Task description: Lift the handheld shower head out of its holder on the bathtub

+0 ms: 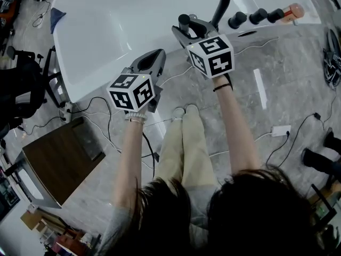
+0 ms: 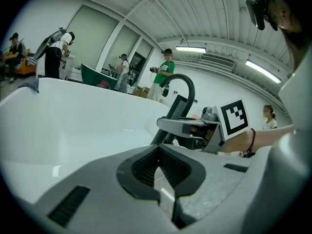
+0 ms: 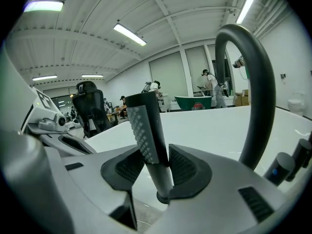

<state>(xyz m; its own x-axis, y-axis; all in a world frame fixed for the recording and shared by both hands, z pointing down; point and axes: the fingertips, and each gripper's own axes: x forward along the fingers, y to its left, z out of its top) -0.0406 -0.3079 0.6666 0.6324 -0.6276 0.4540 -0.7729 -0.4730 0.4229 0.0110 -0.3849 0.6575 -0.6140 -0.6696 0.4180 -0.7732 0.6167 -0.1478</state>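
White glossy bathtub (image 1: 106, 31) carries its fittings on the near rim. Grey left tool (image 2: 158, 165) hangs closed and empty beside that rim, clear of the work. Grey right tool (image 3: 155, 165) clamps the black stick-shaped handheld shower head (image 3: 144, 126), which stands upright in its black holder (image 3: 163, 198); the low grip appears chosen for a straight upward pull.

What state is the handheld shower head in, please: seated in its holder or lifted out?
Seated: the shower head stands upright, its foot in the holder on the bathtub.
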